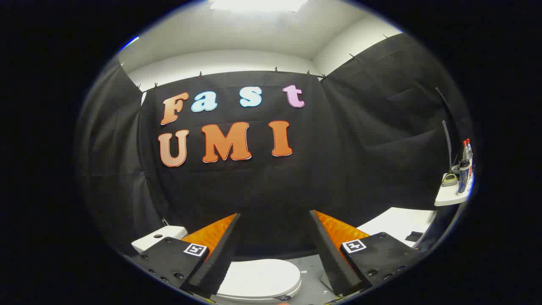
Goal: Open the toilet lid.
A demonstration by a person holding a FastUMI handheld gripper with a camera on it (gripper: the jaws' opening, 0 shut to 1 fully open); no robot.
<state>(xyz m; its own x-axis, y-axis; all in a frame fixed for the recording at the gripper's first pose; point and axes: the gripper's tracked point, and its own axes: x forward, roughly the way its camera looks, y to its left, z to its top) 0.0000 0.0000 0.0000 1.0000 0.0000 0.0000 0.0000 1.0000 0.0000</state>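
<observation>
Gripper (274,237): held wide apart, nothing is clamped.
Toilet lid (258,277): closed; judged rigid, smooth, hinged; front edge is to be lifted.

Gripper-mounted fisheye, facing the booth wall (271,186), looking slightly down over toilet lid (258,277)

Black cloth walls (372,127); white ceiling (237,42), bright light panel (258,4); grey floor (311,271)
</observation>
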